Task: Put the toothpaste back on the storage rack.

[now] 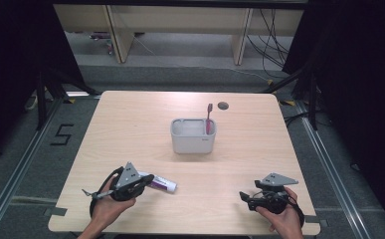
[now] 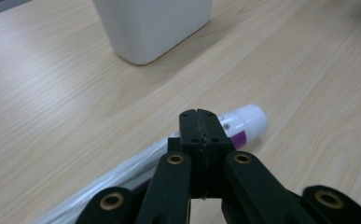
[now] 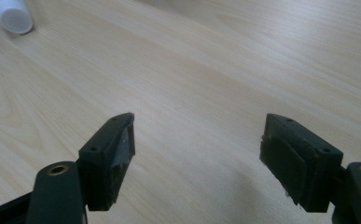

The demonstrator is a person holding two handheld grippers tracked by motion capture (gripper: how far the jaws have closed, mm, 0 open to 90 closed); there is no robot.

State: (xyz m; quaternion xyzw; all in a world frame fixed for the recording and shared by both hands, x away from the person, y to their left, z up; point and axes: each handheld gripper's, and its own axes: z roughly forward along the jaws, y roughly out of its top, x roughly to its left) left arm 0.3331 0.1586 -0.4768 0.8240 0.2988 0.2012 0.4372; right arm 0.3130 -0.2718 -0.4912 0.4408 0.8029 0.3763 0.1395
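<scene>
A white toothpaste tube [image 1: 162,185] with purple print lies flat near the table's front left, cap [image 2: 250,119] pointing right. My left gripper [image 1: 149,179] hovers over it; in the left gripper view [image 2: 199,116] the jaws are pressed flat together, and the tube runs under and behind them, not between them. A white holder [image 1: 192,142] stands mid-table with a red toothbrush [image 1: 209,117] upright in its right compartment; its base [image 2: 155,28] is ahead of the left jaws. My right gripper [image 1: 243,195] rests at the front right, jaws wide apart over bare wood [image 3: 197,140]. The tube's cap [image 3: 12,14] is at that view's top left.
A dark round grommet [image 1: 223,105] sits in the wooden table [image 1: 130,124] behind the holder. The table's front edge is close under both hands. Dark floor, rails and wooden furniture legs surround the table.
</scene>
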